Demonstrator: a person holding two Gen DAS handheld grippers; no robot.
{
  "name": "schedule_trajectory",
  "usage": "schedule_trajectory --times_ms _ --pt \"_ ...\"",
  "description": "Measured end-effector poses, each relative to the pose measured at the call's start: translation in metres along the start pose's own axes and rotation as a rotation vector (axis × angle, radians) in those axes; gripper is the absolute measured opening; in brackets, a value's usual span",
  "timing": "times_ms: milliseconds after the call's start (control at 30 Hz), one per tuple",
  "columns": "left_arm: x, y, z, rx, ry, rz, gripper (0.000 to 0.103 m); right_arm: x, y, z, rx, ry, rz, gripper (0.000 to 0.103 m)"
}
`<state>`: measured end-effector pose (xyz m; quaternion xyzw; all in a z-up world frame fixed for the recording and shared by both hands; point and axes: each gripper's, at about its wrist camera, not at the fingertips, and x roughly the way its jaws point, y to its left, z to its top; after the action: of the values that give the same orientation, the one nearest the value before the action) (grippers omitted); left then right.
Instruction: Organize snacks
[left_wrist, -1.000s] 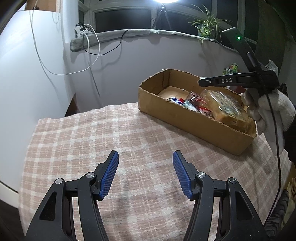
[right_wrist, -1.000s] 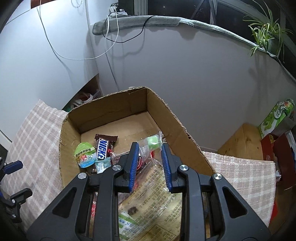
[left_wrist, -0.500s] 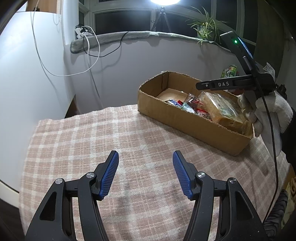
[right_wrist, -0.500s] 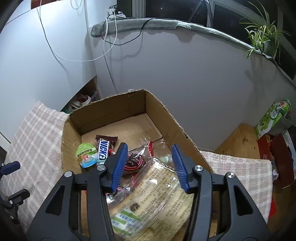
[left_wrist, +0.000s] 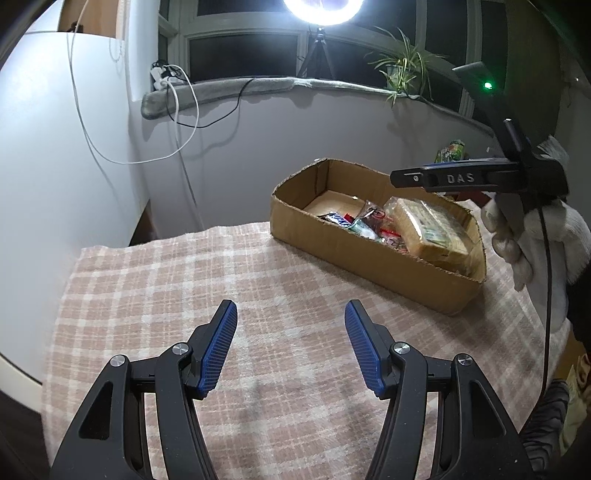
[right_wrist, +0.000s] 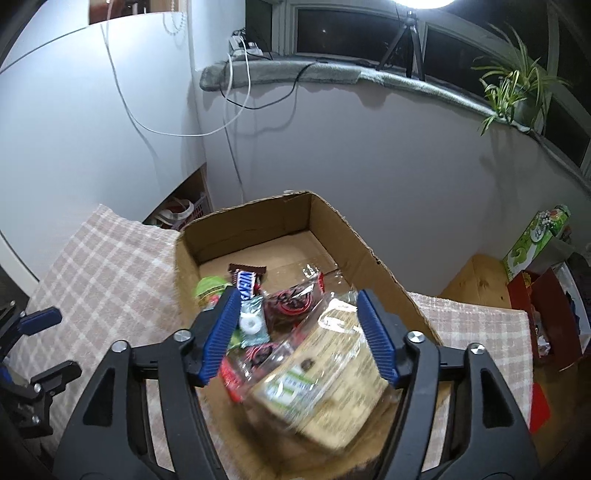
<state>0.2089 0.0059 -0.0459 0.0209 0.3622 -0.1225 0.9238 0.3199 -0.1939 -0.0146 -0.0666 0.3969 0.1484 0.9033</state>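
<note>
A brown cardboard box (left_wrist: 373, 258) (right_wrist: 362, 243) stands on the checked tablecloth and holds several snacks. A large clear-wrapped pack of bread (left_wrist: 424, 229) (right_wrist: 325, 376) fills its near end. Beside it lie a Snickers bar (left_wrist: 338, 218) (right_wrist: 245, 282), a red-and-black candy bag (right_wrist: 291, 301), a mint packet (right_wrist: 251, 325) and a green cup (right_wrist: 210, 291). My right gripper (right_wrist: 297, 321) hovers above the box with its jaws opening and nothing pressed between them. My left gripper (left_wrist: 291, 332) is open over bare cloth, well short of the box.
The checked tablecloth (left_wrist: 155, 288) covers the table up to a white wall. A gloved hand (left_wrist: 535, 240) holds the right gripper beside the box. A green carton (right_wrist: 535, 240) and red boxes (right_wrist: 543, 314) sit on the floor to the right. A cable (left_wrist: 177, 122) hangs from the sill.
My right gripper's jaws have spread apart, let go of a small green-capped packet, and risen above the box. The left gripper has stayed put.
</note>
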Motion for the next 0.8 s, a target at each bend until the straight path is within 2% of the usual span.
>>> schedule_trajectory --times_ms 100,167,267,533,633,667,800 --pt "-0.004 -0.001 0.0 -0.002 -0.011 -0.004 0.06 -0.019 0.007 -0.008 -0.001 -0.031 -0.008 0.079" --pt "-0.008 -0.002 0.0 -0.003 -0.02 -0.012 0.066 -0.034 0.011 -0.016 0.004 -0.054 -0.014 0.081" --pt "-0.015 -0.005 0.001 -0.002 -0.038 -0.019 0.067 -0.056 0.015 -0.033 0.024 -0.091 -0.026 0.088" --pt "-0.027 -0.013 -0.001 0.002 -0.069 -0.032 0.071 -0.107 0.03 -0.081 0.051 -0.169 -0.074 0.092" --pt "-0.032 -0.016 -0.001 -0.003 -0.08 -0.034 0.072 -0.12 0.034 -0.094 0.059 -0.201 -0.114 0.1" --pt "-0.034 -0.017 -0.001 -0.006 -0.087 -0.029 0.073 -0.125 0.034 -0.098 0.062 -0.216 -0.126 0.103" --pt "-0.041 -0.018 -0.002 -0.02 -0.113 -0.011 0.08 -0.135 0.034 -0.11 0.092 -0.242 -0.138 0.103"
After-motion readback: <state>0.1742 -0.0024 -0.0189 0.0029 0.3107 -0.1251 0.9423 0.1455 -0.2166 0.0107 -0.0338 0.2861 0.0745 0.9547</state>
